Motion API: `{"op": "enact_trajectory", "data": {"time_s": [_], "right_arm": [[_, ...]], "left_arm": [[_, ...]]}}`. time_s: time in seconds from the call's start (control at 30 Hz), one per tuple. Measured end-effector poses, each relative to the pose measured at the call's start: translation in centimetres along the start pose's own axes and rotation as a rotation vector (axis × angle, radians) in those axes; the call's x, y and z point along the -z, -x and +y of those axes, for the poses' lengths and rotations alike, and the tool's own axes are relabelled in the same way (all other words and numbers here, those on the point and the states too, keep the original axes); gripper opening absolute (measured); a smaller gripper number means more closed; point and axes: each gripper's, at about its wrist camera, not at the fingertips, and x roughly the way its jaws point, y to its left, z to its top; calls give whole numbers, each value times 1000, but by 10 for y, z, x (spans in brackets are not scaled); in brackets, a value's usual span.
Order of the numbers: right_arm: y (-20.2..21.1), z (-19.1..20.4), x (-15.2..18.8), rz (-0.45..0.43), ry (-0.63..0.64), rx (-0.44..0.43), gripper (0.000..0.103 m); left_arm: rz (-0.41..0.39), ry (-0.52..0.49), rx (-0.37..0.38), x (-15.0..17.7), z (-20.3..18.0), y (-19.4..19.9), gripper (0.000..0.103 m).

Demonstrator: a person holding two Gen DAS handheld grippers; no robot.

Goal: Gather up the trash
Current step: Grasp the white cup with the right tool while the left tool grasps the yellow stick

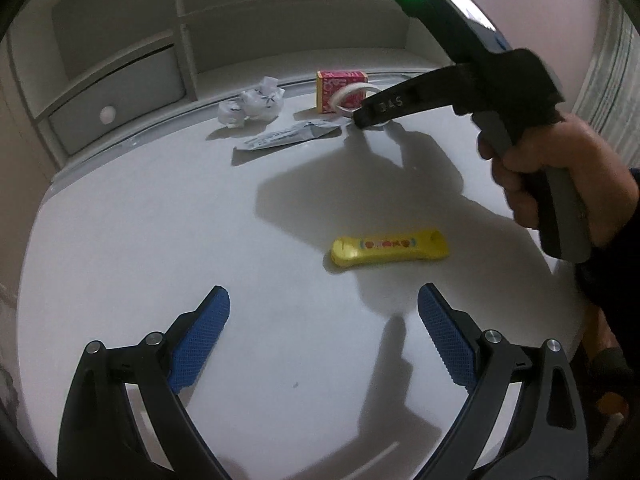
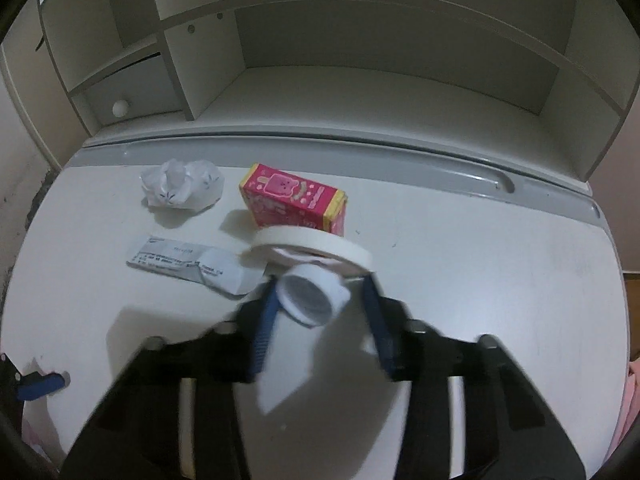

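R gripper: fingers astride white cap by tape roll and pink box, grip uncertain. L gripper: fingers apart, empty, above desk; yellow wrapper just ahead.

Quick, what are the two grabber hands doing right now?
Left gripper: open, holding nothing.
Right gripper: fingers on either side of a small white cup; too blurry to tell if it grips.
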Motion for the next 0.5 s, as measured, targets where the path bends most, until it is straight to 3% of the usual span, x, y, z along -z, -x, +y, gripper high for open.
{"op": "enact_trajectory", "data": {"time_s": [0.23, 0.5], "right_arm": [[16, -14, 12, 5, -33, -68, 35], [67, -58, 49, -36, -87, -103, 35]], "left_arm": [[40, -89, 22, -13, -4, -19, 92], [44, -64, 2, -36, -11, -33, 88]]}}
